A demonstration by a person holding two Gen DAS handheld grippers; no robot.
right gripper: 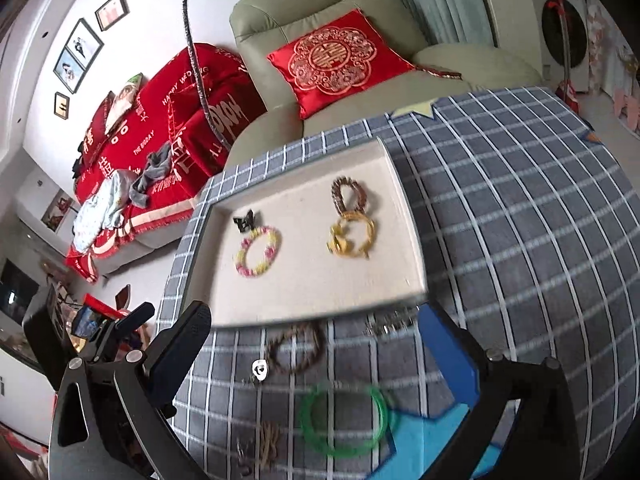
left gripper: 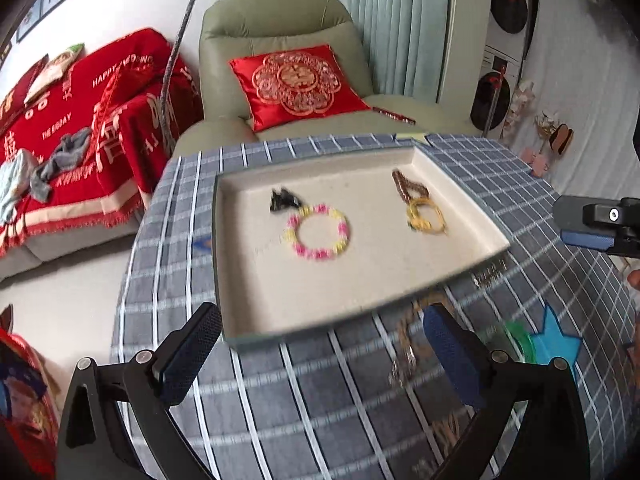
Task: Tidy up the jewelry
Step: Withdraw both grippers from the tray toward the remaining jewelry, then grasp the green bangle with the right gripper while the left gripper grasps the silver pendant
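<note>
Spread empty, the right gripper [right gripper: 312, 364] is hovering over the green bangle [right gripper: 346, 420], risking nudging the near brown bracelet [right gripper: 296, 346].

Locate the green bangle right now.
Right wrist view: the green bangle lies on the checked cloth near the bottom, outside the tray, beside a blue star patch, between the open right gripper fingers.
</note>
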